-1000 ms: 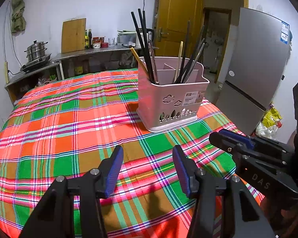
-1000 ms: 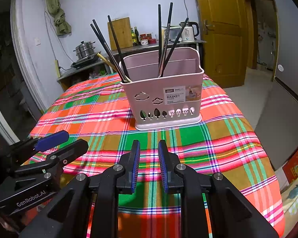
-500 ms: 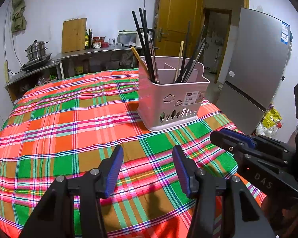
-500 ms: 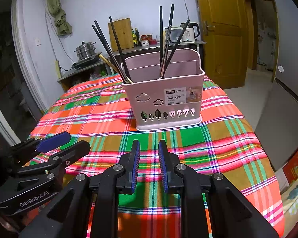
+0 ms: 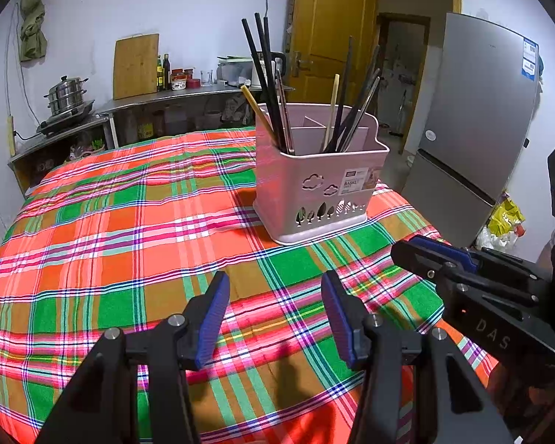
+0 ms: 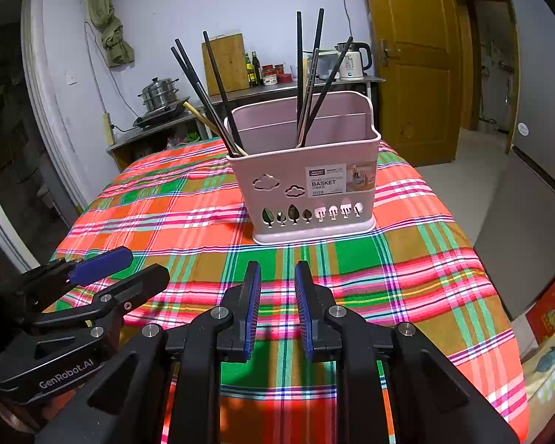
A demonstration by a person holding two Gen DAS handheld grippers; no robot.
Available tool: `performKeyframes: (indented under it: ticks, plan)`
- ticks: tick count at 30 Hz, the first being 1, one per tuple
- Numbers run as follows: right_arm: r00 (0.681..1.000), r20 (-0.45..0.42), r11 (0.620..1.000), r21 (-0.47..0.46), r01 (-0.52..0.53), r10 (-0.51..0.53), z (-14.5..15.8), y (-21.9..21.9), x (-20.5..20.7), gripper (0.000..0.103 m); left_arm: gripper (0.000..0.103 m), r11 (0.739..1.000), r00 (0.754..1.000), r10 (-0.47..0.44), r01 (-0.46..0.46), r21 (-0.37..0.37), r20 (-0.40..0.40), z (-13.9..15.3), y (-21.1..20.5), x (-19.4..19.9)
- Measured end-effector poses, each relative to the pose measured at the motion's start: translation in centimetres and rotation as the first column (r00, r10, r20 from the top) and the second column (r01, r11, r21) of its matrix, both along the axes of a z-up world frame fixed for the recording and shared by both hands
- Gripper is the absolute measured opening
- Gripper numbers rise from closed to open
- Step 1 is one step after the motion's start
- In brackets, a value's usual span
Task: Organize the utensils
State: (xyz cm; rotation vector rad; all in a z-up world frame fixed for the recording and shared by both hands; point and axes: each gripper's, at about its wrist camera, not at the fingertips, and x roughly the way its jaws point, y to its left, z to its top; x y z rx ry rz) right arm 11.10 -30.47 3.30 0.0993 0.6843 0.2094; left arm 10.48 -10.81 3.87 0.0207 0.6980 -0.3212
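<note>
Chopsticks (image 6: 218, 92) upright in pink basket (image 6: 303, 177)

The basket (image 6: 307, 181) hides the lower ends of the chopsticks (image 6: 218, 92) behind its wall; its label's small print is unreadable. The fridge (image 5: 473, 122) is cut off at the right wrist picture's edge. Each gripper's rear runs off the bottom edge, and the jars (image 6: 273, 74) are too small to tell apart

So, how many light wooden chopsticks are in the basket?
2 light chopsticks: one leans out at the basket's left end, one stands among the dark chopsticks at right. Others may be hidden.
</note>
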Motion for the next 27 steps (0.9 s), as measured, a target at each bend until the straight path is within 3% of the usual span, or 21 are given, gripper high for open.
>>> performKeyframes:
  ticks: [27]
  plan:
    - [1.0,-0.003,1.0,-0.004,0.0,0.0,0.06,-0.01,0.07,0.019,0.054,1.0,1.0,0.011,-0.011,0.01,0.001,-0.58,0.03,0.07]
